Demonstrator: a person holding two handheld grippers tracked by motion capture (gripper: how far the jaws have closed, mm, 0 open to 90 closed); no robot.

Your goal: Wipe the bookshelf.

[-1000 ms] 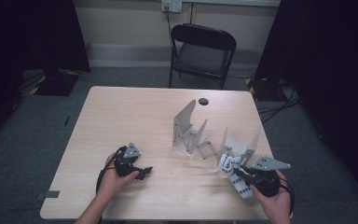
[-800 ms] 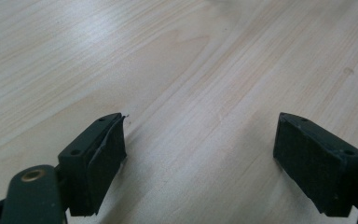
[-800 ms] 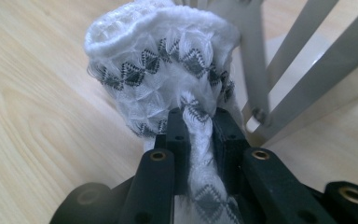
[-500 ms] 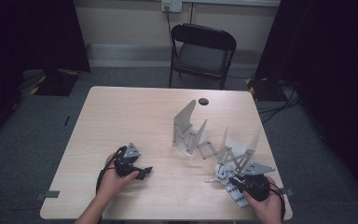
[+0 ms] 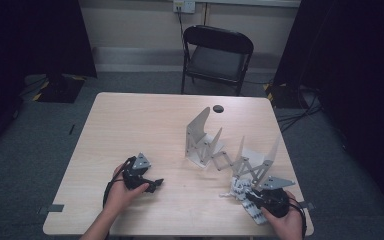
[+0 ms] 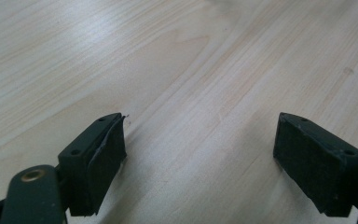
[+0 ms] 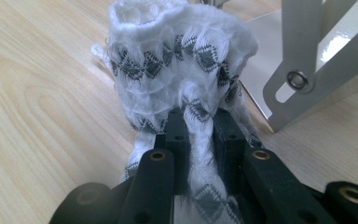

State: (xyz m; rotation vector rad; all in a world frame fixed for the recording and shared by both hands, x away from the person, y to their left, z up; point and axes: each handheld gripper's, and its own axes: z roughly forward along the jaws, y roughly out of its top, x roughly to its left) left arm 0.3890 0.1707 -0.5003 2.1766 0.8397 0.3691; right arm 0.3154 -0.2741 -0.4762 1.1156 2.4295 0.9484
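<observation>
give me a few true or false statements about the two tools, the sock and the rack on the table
1. The right tool is clamped on a white sock with a grey diamond pattern. True.
2. The left tool holds a second sock. False: its jaws stand open with bare table between them.
3. A folding metal rack stands on the table. True.
4. The sock hangs over the top of the rack. False: it is beside the rack's foot, low at the table, in the right tool.
5. A black chair stands beyond the far edge of the table. True.
</observation>
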